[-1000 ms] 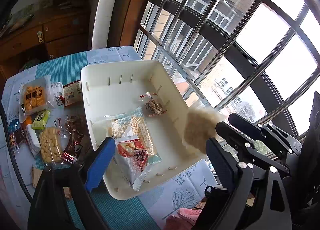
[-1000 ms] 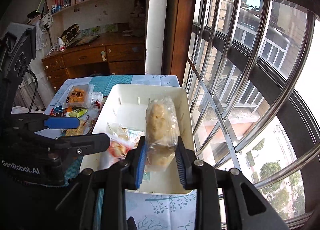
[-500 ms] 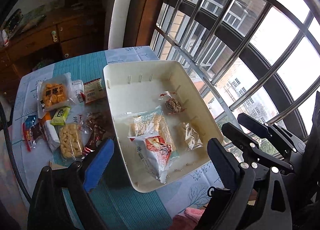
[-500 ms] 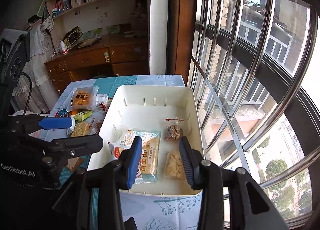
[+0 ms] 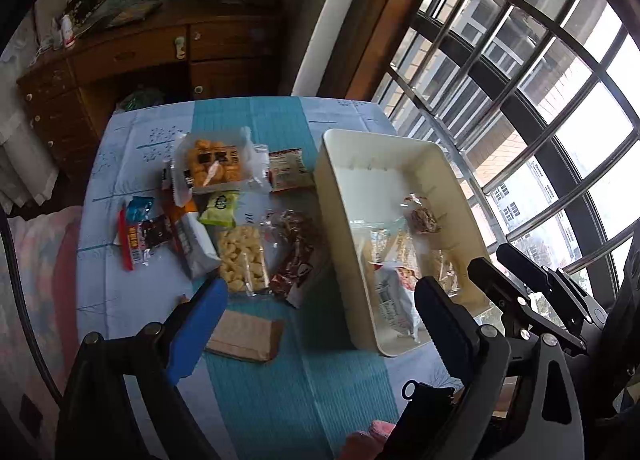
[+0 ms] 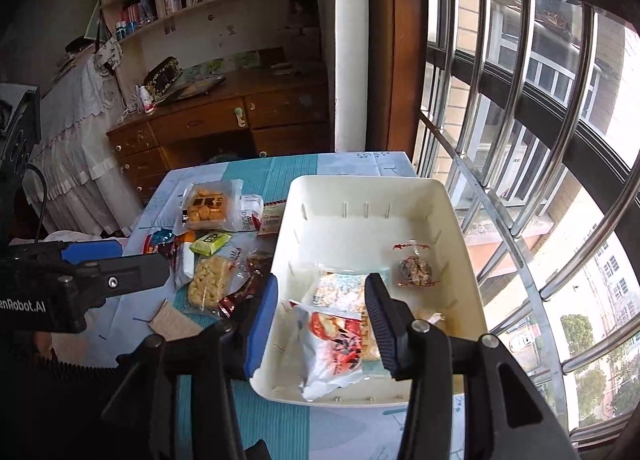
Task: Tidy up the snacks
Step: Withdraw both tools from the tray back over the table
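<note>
Snacks (image 5: 240, 219) lie in two groups: a loose cluster on the tabletop (image 5: 280, 400) left of the bin (image 5: 340, 219), and four packets already inside the bin. The bin sits against the window side of the tabletop, its long axis running away from the cameras, so both groups stay within reach of either hand-held gripper.

Inside the bin, the red-and-white bag (image 6: 336, 344) lies nearest, long axis roughly along the bin's length. A long clear packet (image 6: 340, 292) lies partly under it, same orientation. A small dark packet (image 6: 414, 270) rests by the right wall, its red-printed seal pointing to the far end.

On the tabletop, the puff packet (image 5: 244, 260) lies flat, long axis pointing away from the cameras. The orange cracker pack (image 5: 216, 165) lies farther back, crosswise.

The left hand-held gripper (image 5: 320, 308) hangs above the tabletop, spread wide, holding nothing. The right hand-held gripper (image 6: 320, 312) hangs over the bin's near end, spread, also holding nothing. Judgement: either is free to take the next loose packet.
</note>
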A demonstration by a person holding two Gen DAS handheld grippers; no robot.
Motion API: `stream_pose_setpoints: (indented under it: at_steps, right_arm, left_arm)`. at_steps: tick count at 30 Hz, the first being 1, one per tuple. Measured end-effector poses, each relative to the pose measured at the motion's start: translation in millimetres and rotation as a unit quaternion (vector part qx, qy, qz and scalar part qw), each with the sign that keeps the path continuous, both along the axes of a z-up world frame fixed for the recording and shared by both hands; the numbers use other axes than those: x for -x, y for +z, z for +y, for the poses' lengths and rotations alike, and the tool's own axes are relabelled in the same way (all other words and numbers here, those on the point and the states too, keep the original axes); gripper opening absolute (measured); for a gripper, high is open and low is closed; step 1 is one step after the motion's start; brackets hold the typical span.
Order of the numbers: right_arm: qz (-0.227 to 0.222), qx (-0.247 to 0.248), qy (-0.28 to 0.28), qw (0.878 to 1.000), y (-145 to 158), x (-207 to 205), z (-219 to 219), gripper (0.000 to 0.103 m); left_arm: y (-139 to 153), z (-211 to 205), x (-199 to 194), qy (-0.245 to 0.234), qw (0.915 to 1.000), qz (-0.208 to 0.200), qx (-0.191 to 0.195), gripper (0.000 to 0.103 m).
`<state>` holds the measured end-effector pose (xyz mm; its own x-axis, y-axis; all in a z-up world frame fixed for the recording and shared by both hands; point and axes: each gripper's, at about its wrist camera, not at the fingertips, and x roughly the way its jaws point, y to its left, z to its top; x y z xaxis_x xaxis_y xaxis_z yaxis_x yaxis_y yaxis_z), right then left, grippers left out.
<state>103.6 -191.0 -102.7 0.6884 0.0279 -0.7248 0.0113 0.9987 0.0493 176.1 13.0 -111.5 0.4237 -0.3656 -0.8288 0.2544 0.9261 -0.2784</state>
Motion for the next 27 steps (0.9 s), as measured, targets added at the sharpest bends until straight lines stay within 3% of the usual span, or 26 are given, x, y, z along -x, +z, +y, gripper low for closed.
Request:
stream_pose_setpoints:
  at_steps: [13, 21, 27]
  right_arm:
    - [0.011, -0.011, 0.038, 0.999, -8, -15, 91, 0.053]
    - [0.024, -0.012, 0.044, 0.999, -20, -15, 135, 0.059]
    - [0.038, -0.005, 0.048, 0.998, -31, -15, 163, 0.069]
  left_arm:
    - [-5, 102, -2, 0.035, 0.9990, 0.013, -0.022, 0.094]
    - [-8, 142, -12, 0.011, 0.9991, 0.010, -0.039, 0.094]
    - [-16, 161, -31, -0.024, 0.9984, 0.015, -0.048, 0.094]
